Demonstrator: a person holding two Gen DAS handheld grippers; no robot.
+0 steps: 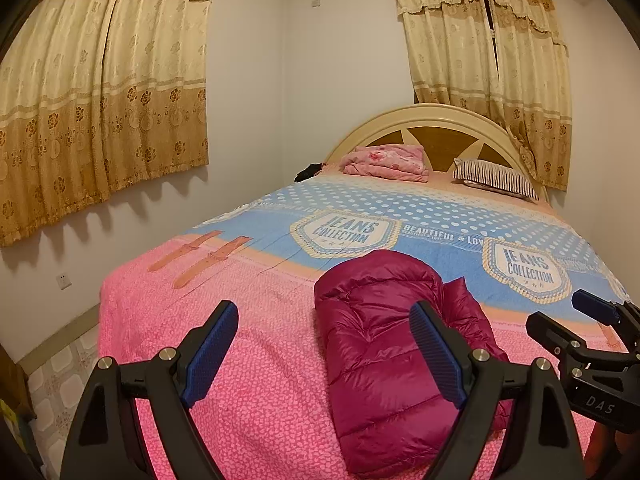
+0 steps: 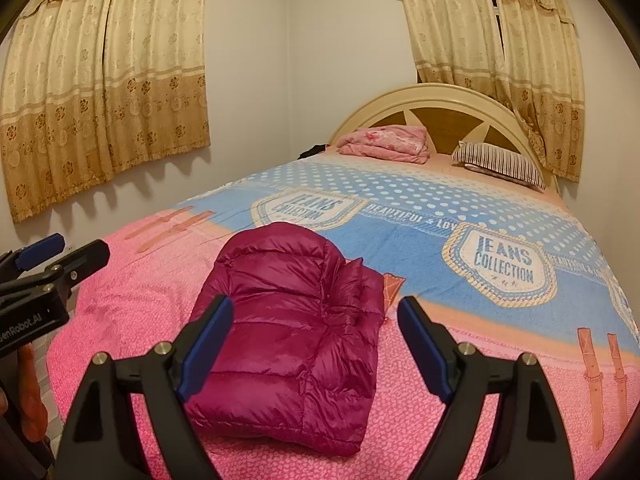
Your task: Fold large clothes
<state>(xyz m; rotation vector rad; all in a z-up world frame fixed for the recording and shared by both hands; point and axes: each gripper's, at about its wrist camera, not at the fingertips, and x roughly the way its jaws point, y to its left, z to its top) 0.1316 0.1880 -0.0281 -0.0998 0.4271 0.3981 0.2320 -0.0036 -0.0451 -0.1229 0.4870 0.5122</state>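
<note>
- Left gripper: black frame, blue ribbed pads, jaws spread wide, nothing between them. It hangs above the near edge of the bed, pointing slightly down.
- Right gripper: same build, jaws equally wide and empty, alongside the left one.
- Magenta quilted down jacket: lies just ahead of and below both grippers on the pink-and-blue printed bedspread. Seen from the left gripper it sits ahead and to the right; from the right gripper, ahead and a bit left.
- Jacket is folded into a compact puffy rectangle; no pad touches it.
- Judgement: fold looks essentially done, step in hand is release and check.
- To do it well: look for loose bits. A flap bulges at the jacket's far right edge; if it springs out, pinch it with the right gripper and tuck it under.
- Down fill rebounds and the shell is slick, so press flat with closed pads, don't drag.
- Further out: folded pink cloth and a striped pillow by the cream arched headboard, well apart from the jacket. Leave them.
</note>
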